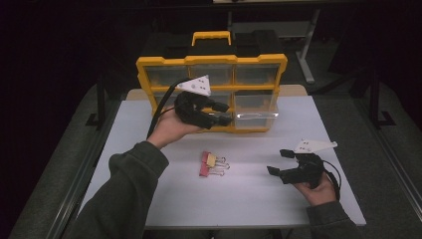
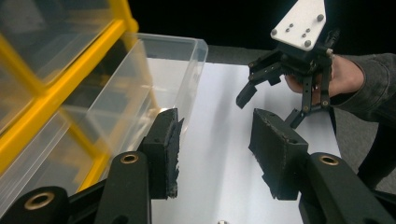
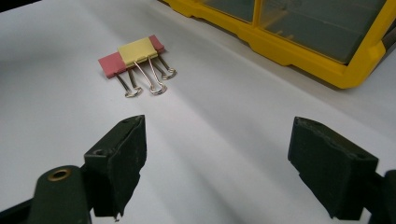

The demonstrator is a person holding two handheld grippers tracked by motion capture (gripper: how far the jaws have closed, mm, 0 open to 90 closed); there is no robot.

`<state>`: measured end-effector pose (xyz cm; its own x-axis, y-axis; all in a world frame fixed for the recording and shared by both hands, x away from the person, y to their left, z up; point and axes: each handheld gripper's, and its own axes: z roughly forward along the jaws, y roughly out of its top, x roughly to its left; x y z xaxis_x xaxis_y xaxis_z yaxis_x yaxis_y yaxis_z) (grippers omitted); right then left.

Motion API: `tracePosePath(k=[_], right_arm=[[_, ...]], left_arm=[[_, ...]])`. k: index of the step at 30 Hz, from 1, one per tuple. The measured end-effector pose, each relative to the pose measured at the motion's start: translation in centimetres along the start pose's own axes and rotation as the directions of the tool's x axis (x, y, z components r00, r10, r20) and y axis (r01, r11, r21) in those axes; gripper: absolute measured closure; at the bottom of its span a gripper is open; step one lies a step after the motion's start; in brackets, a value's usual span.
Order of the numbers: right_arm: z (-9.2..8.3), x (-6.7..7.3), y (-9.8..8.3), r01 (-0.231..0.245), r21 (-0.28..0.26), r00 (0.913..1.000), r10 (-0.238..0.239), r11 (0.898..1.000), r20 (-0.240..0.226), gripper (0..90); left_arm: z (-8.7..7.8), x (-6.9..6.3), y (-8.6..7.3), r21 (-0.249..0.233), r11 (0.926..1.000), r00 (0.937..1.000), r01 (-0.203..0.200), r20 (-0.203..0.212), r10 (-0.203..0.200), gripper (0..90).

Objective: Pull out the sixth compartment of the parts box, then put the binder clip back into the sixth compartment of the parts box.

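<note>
We hold our left gripper (image 1: 223,113) spread by the pulled-out clear drawer (image 1: 256,118), and our right gripper (image 1: 280,162) waits spread toward the binder clips (image 1: 213,165) on the counter (image 1: 249,199).

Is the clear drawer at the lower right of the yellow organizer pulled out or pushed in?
Pulled out. The clear drawer sticks out past the front of the yellow organizer over the table; the left gripper view shows it jutting out, apparently empty.

Clear plastic drawer (image 2: 140,88) pulled partly out of yellow organizer (image 1: 211,92); pink and yellow binder clips (image 1: 213,164) lying touching on white table (image 1: 249,199).
</note>
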<state>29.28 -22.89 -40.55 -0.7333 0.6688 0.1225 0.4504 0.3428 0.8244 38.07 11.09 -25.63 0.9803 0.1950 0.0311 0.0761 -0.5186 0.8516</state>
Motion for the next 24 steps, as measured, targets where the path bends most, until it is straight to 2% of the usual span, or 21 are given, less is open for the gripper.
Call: tracePosePath(k=[2, 4, 6, 11, 16, 17, 24], right_arm=[[0.1, 0.0, 0.0, -0.002, 0.003, 1.0000, 0.002, 1.000, 0.004, 18.3], [0.1, 0.1, 0.0, -0.002, 0.009, 1.0000, 0.001, 1.000, 0.003, 18.3], [0.2, 0.2, 0.0, -0.004, 0.016, 1.0000, 0.003, 1.000, 0.005, 18.3], [0.4, 0.1, 0.0, 0.009, 0.021, 1.0000, -0.010, 1.000, 0.002, 18.5], [0.6, 0.1, 0.0, 0.006, 0.028, 1.0000, -0.006, 1.000, -0.002, 18.2], [0.7, 0.1, 0.0, 0.005, 0.033, 1.0000, -0.005, 0.999, -0.005, 18.3], [0.8, 0.1, 0.0, 0.017, 0.040, 0.9998, -0.016, 0.999, -0.013, 18.5]], left_arm=[[-0.8, 0.0, -0.7, 0.000, 0.9998, 0.9997, 0.018, -0.018, -0.018, 51.4], [-1.6, -0.1, -1.5, -0.021, 0.9985, 0.9986, 0.051, -0.014, -0.051, 50.6], [-2.3, -0.4, -2.2, -0.026, 0.9987, 0.9980, 0.044, -0.045, -0.045, 51.0], [-3.5, -0.6, -4.0, -0.036, 0.9955, 0.9939, 0.087, -0.064, -0.090, 49.3], [-4.2, -1.1, -5.7, -0.042, 0.9955, 0.9911, 0.085, -0.099, -0.089, 47.9], [-4.2, -1.1, -6.2, -0.034, 0.9952, 0.9890, 0.092, -0.113, -0.095, 46.8], [-4.7, -0.9, -9.1, -0.042, 0.9862, 0.9766, 0.160, -0.138, -0.164, 45.3]])
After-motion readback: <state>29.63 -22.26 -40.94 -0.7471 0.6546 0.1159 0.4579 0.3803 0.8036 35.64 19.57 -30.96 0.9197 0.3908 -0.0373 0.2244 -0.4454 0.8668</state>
